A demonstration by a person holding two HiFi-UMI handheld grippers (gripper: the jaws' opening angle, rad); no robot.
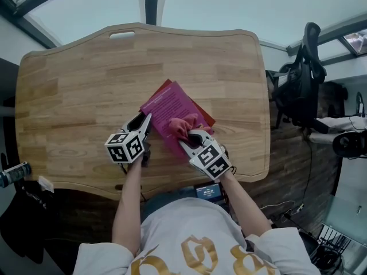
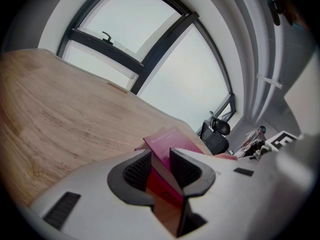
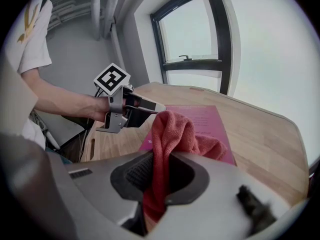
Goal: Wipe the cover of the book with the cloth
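In the head view, the wooden table (image 1: 86,85) carries a magenta book (image 1: 172,105) that lies at an angle, a little toward 4 o'clock from the table's middle and near the person's edge.

The left hand-held gripper (image 1: 143,122) meets the book at the cover's 7 o'clock edge. In the left gripper view, that gripper (image 2: 160,166) has its jaws closed on the book's edge, and the book (image 2: 172,139) runs from between the ribbed pads away toward 12 o'clock.

The right hand-held gripper (image 1: 192,139) comes in from 5 o'clock and holds a bunched red cloth (image 1: 182,125), which rests on the 5 o'clock part of the cover. In the right gripper view, the gripper (image 3: 160,176) pinches a fold of the cloth (image 3: 172,131) in narrow jaws; the rest heaps up on the book (image 3: 210,116). The left hand-held gripper (image 3: 150,106) shows at 10 o'clock of the cloth, touching the cover's edge.

A black office chair (image 1: 298,79) stands off the table at 3 o'clock.
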